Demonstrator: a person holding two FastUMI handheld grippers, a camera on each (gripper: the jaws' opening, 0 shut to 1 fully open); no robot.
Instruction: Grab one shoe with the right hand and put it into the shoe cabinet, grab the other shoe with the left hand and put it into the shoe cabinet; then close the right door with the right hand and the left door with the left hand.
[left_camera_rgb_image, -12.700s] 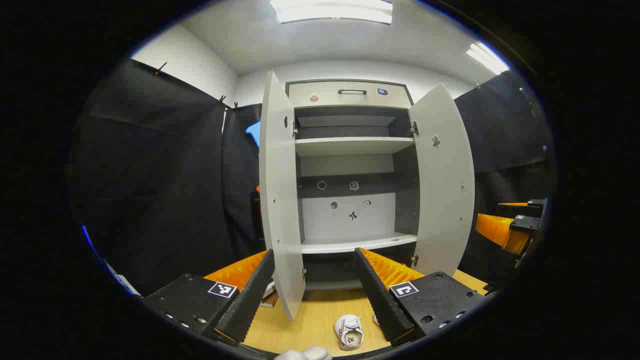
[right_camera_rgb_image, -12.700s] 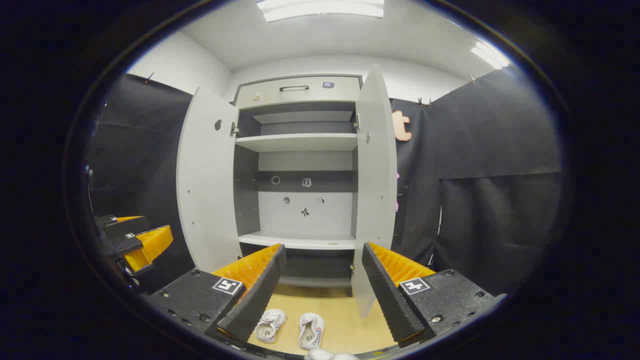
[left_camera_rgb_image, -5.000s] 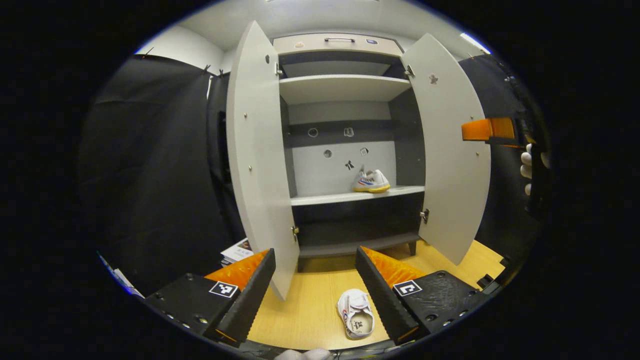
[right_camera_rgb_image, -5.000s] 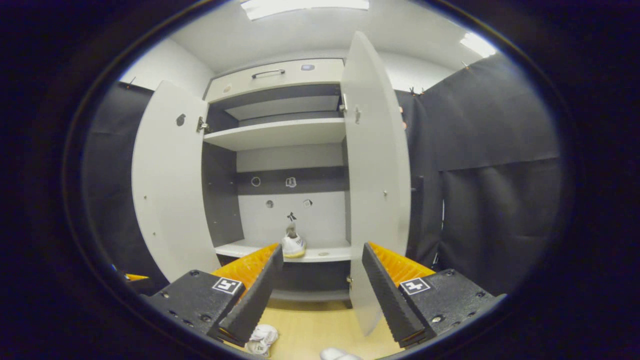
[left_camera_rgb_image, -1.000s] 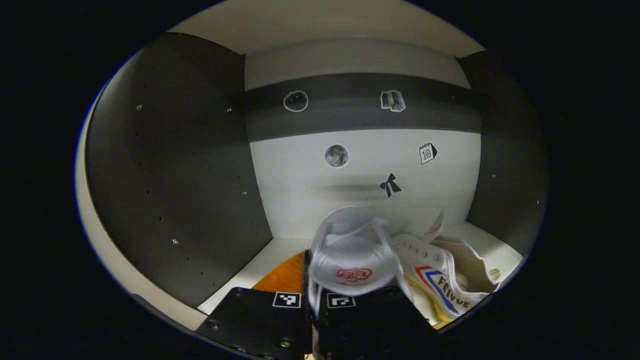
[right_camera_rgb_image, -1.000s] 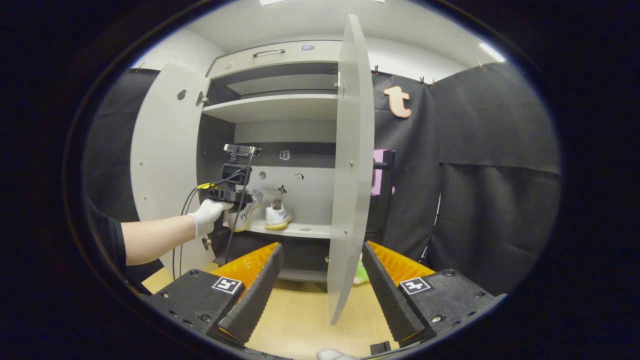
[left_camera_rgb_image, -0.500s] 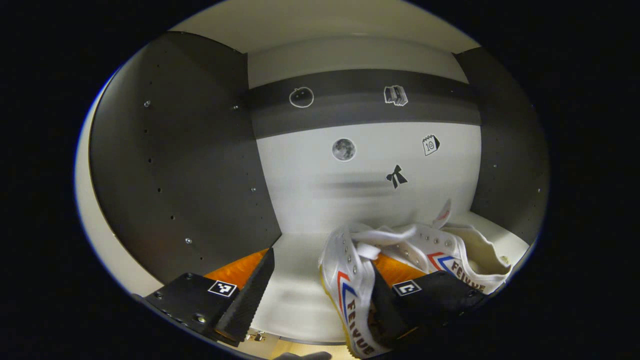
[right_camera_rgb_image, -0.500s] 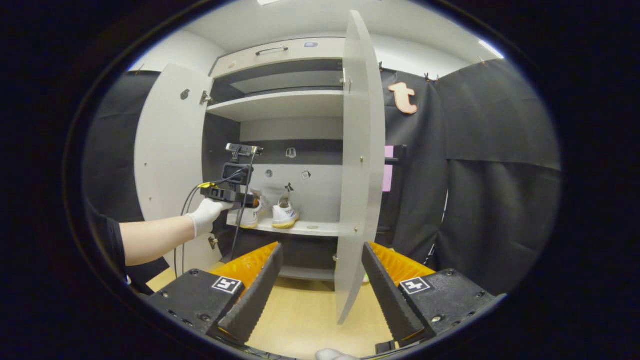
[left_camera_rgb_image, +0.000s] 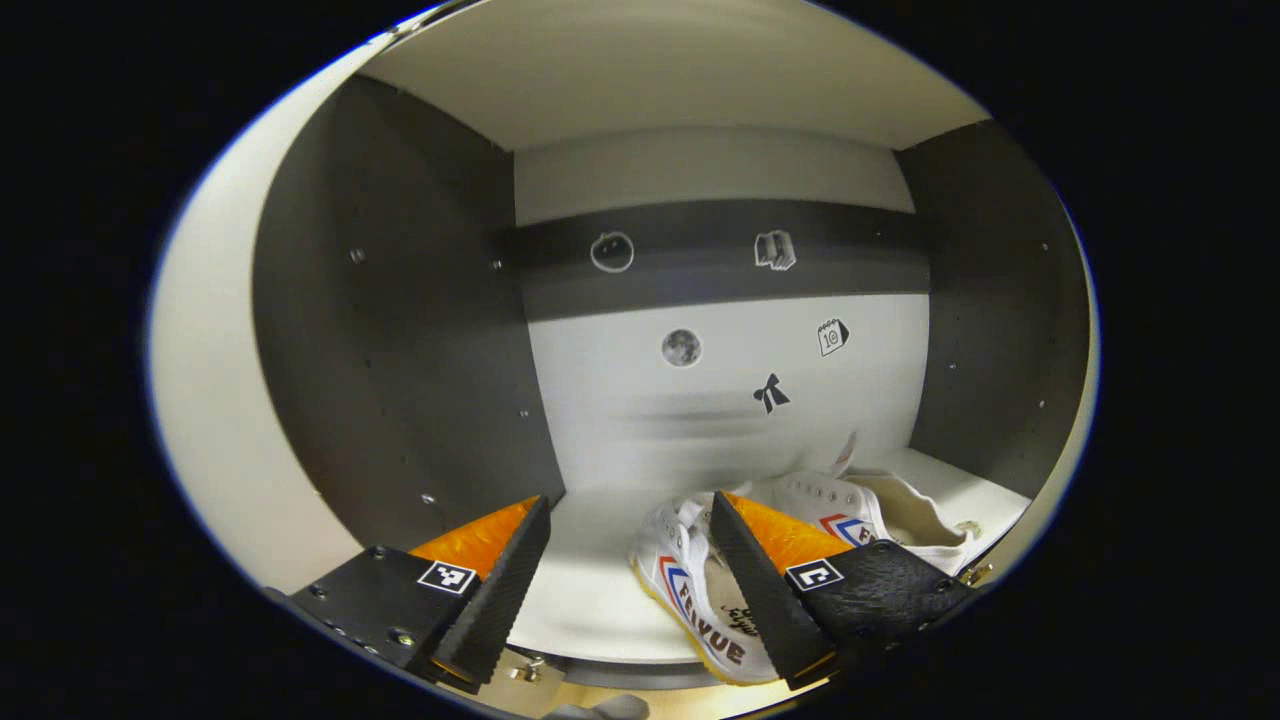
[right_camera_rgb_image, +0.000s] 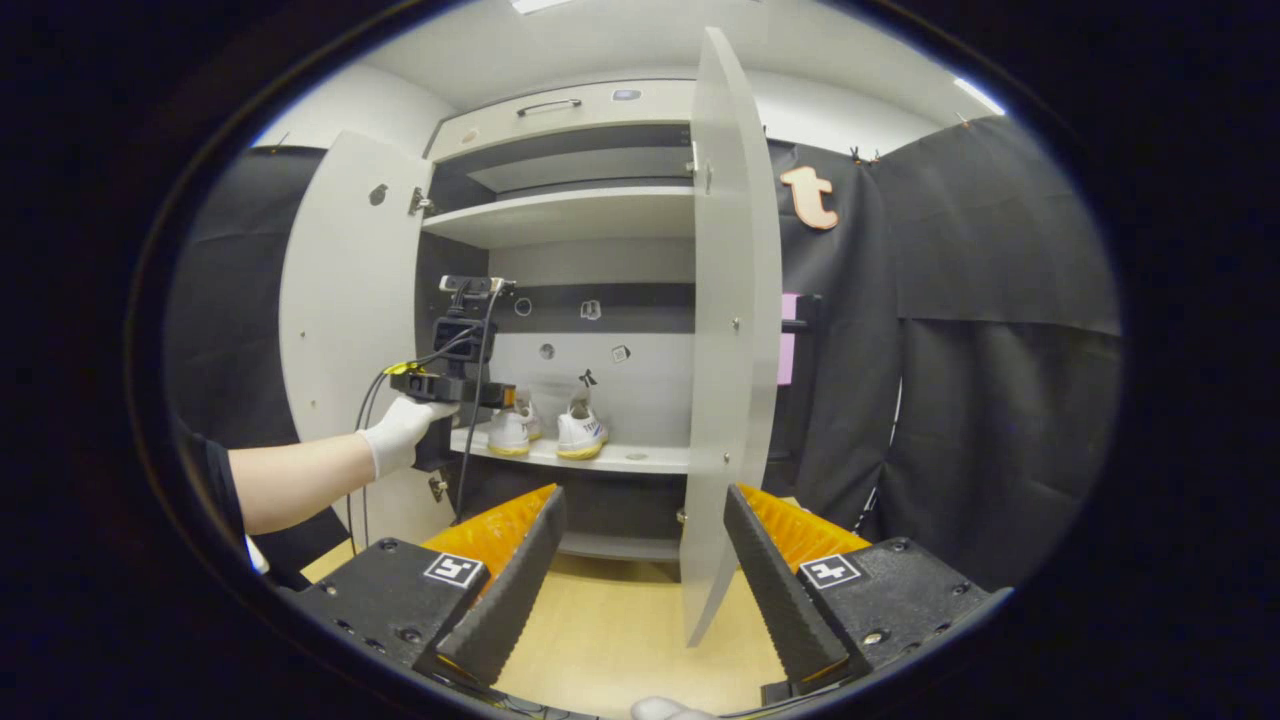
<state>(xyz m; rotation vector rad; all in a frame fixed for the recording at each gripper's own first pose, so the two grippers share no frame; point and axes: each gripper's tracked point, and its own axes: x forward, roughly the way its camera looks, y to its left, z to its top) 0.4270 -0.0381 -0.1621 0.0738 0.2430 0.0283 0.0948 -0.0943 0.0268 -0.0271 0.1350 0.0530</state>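
Since one second ago, we see the left gripper go from clamped on the second shoe to jaws spread wide, empty. That shoe now rests on the shelf, just beside the first shoe, partly behind our right finger. The left gripper now sits farther back from the rear panel. In the right gripper view, both shoes stand side by side, and the right door edge has shifted slightly rightward.

Your left hand wears a white glove below a dark short sleeve. Your left gripper is a black block trailing black and yellow cables. Each gripper carries black housings with screws and square black-and-white markers.
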